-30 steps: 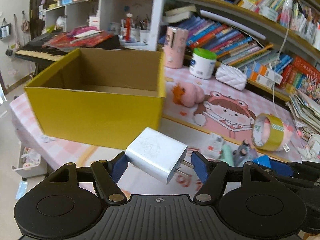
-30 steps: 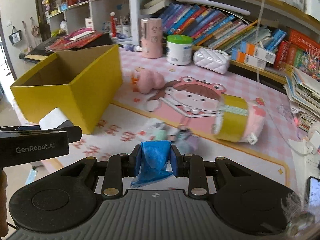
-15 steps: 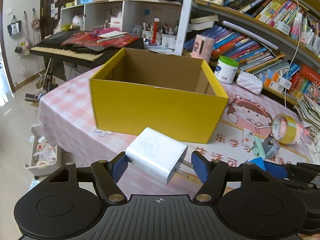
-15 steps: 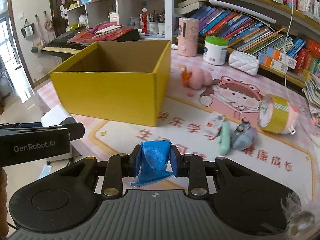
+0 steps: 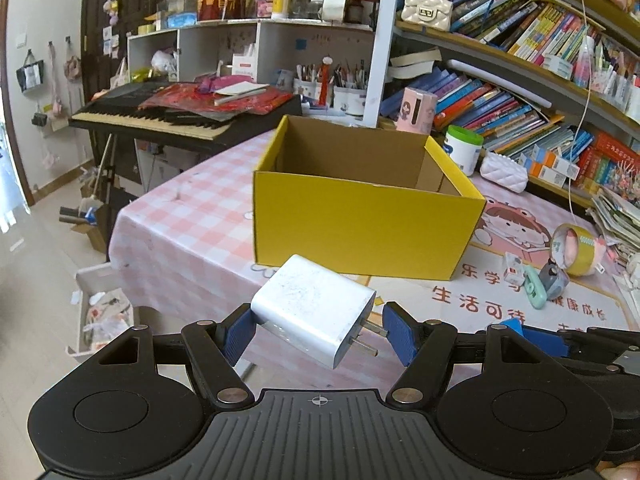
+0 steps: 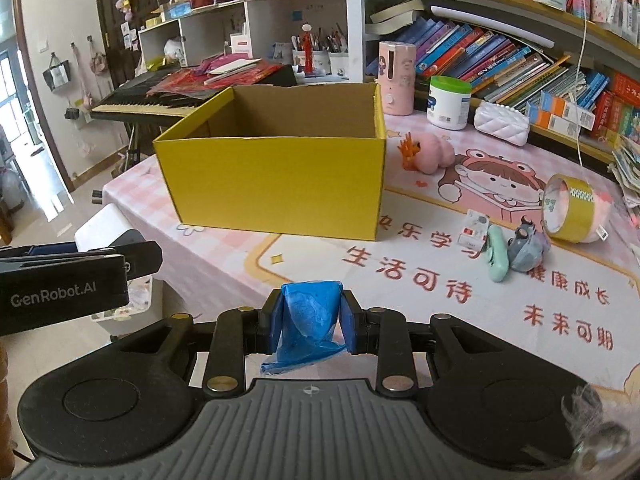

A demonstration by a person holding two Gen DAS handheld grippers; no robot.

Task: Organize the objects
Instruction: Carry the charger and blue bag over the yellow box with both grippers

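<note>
white charger [image 5: 314, 308]: a two-pin plug adapter, carried tilted between the left gripper's [image 5: 318, 330] blue fingers [image 5: 239, 330], pins pointing to the right finger; one finger presses the body's end and the other meets the pins, so it is pinched lengthwise with the fingers fairly wide apart. held in the air short of the table's near edge, in front of the box.
blue bag [image 6: 310, 320]: a crumpled blue plastic piece, squeezed between the right gripper's [image 6: 311, 322] fingers, which are nearly closed because the thing is soft and thin; a loose tail hangs below them.
yellow box [image 6: 276, 188]: open-topped cardboard box on the pink checked table [image 6: 224, 256], what shows of its inside looks bare; likely the place for both held items, since both grippers face it.
both grippers: side by side, the left one showing at the left edge of the right wrist view, so two items can go in on one trip.
left on the table: tape roll [image 6: 570, 208], mint-green gadget [image 6: 496, 254], grey toy [image 6: 526, 248], small white packet [image 6: 474, 230], pink plush [image 6: 434, 156], all right of the box, apparently still to be sorted.
next need: probably lift over the near wall before letting go.
</note>
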